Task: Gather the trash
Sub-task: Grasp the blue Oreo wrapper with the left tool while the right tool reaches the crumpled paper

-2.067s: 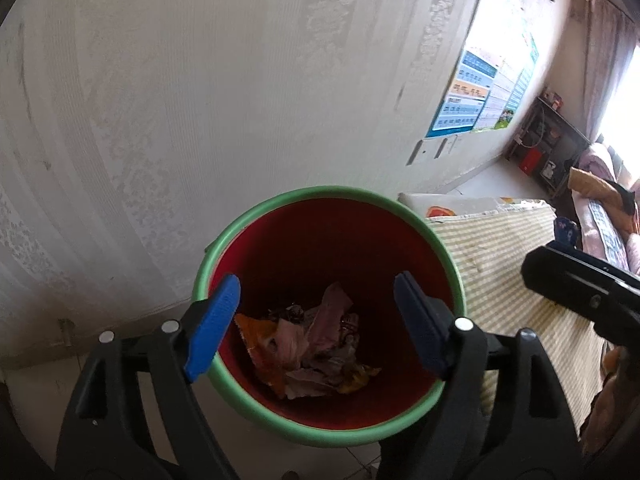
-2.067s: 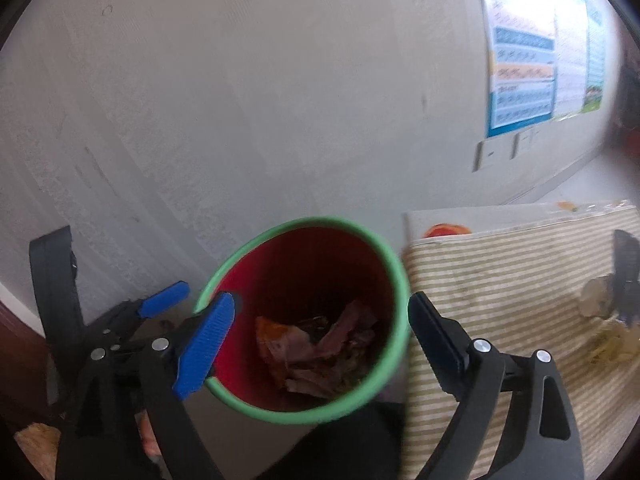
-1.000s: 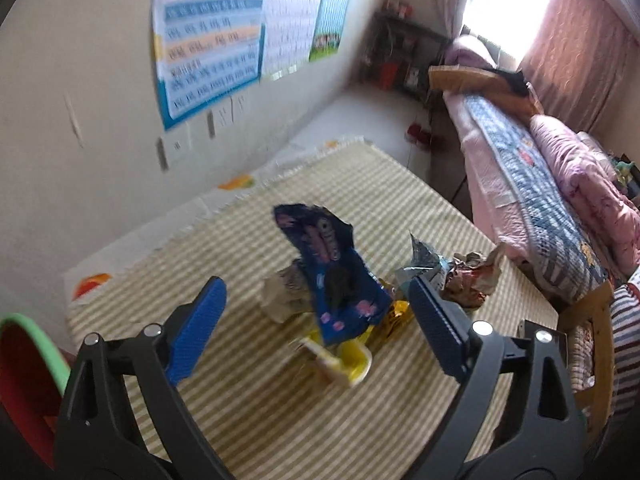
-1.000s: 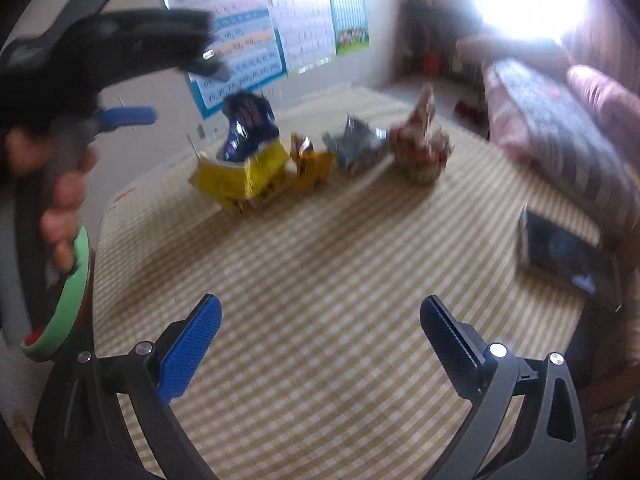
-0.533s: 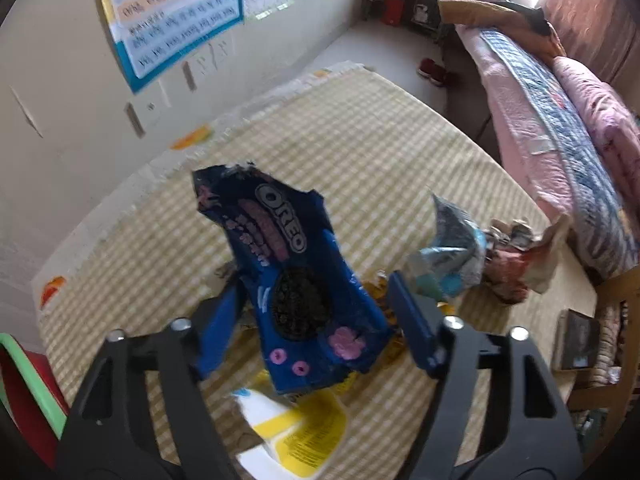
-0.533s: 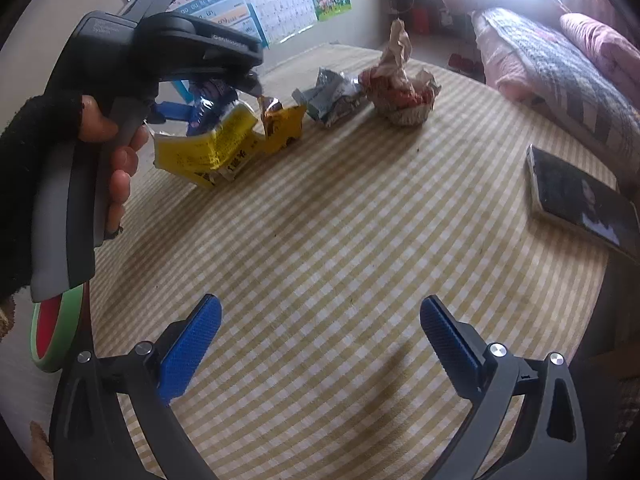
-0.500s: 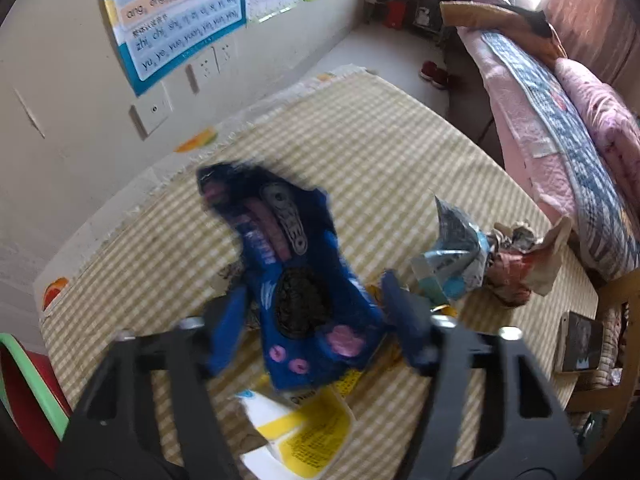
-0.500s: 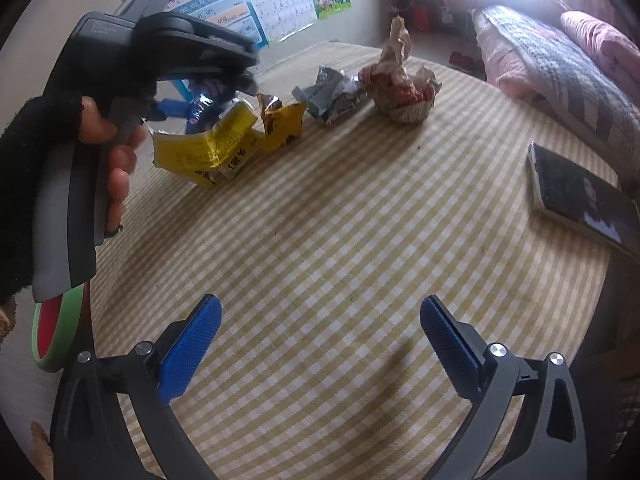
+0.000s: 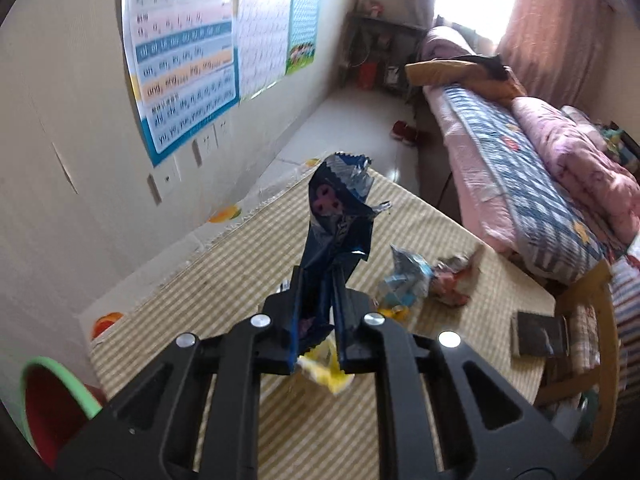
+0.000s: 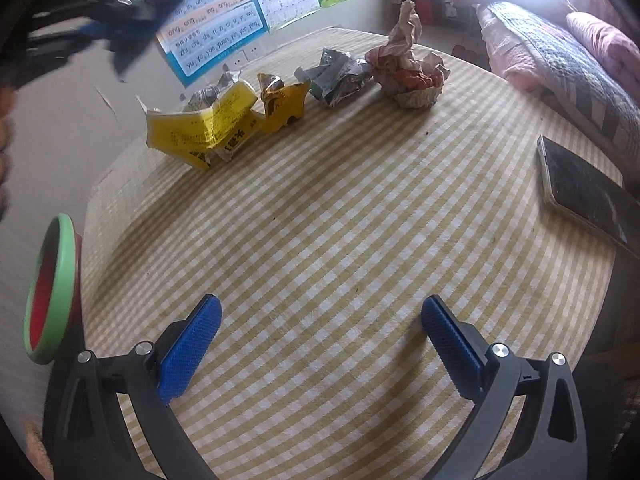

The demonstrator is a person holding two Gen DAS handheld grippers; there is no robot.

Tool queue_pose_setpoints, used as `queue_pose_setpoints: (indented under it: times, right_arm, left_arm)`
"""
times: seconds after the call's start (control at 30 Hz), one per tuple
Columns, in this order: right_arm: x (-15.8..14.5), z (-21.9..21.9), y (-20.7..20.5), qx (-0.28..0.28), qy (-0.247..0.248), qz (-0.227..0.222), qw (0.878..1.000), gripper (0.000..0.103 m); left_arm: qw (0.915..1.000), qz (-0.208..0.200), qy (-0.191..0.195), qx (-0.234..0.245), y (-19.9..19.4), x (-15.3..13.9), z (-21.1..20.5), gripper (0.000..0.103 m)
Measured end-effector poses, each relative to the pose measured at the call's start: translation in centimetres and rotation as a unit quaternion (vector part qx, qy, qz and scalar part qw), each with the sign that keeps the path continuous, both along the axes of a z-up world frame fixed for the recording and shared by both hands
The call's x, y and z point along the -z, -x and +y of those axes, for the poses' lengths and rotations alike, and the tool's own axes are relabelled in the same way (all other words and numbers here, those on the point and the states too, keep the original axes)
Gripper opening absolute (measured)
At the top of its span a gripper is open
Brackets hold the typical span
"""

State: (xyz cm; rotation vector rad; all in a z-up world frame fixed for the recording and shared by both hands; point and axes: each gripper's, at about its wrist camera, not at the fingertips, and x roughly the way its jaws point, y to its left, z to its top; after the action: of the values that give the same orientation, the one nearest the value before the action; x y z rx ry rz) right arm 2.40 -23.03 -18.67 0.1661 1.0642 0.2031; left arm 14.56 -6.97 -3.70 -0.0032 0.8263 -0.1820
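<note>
My left gripper (image 9: 318, 280) is shut on a crumpled dark blue cookie wrapper (image 9: 338, 220), held up above the checked table (image 9: 224, 268). In the right wrist view the same wrapper (image 10: 140, 28) shows as a blur at the top left, clear of the table. On the table lie a yellow packet (image 10: 208, 128), a small yellow wrapper (image 10: 284, 104), a silver-blue wrapper (image 10: 336, 72) and a crumpled red-and-white paper (image 10: 408, 68). My right gripper (image 10: 320, 328) hangs open over bare tablecloth near the front. The red bin with a green rim (image 10: 52, 288) stands left of the table.
A phone (image 10: 580, 192) lies near the table's right edge. A wall with posters (image 9: 180, 52) runs behind the table. A bed with pink bedding (image 9: 540, 168) stands beyond the right side, and a wooden chair (image 9: 588, 320) is next to the table.
My left gripper closed on the blue wrapper and lifted it off the yellow packet. The right gripper sank a little toward the table and stayed open.
</note>
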Motion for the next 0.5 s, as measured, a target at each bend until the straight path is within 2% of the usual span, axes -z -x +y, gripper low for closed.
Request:
queue_pose_setpoints:
  times: [0.1, 0.23, 0.37, 0.43, 0.5]
  right_arm:
    - [0.2, 0.4, 0.0, -0.002, 0.011, 0.003, 1.0, 0.097]
    - [0.2, 0.7, 0.0, -0.005, 0.021, 0.004, 1.0, 0.097]
    - [0.4, 1.9, 0.2, -0.014, 0.057, 0.004, 0.998, 0.097]
    - [0.4, 1.7, 0.1, -0.009, 0.048, 0.004, 0.999, 0.097]
    - [0.1, 0.3, -0.1, 0.012, 0.0, 0.01, 1.0, 0.096]
  left_arm:
    - [0.9999, 0.006, -0.003, 0.011, 2.8, 0.4, 0.7, 0.013]
    - [0.9988, 0.046, 0.014, -0.002, 6.5, 3.2, 2.4, 0.013]
    - [0.9959, 0.084, 0.024, -0.023, 9.3, 6.4, 3.8, 0.014]
    - [0.9943, 0.099, 0.026, -0.029, 10.0, 7.8, 4.2, 0.014]
    - [0.9927, 0.111, 0.032, -0.032, 10.4, 9.1, 4.5, 0.014]
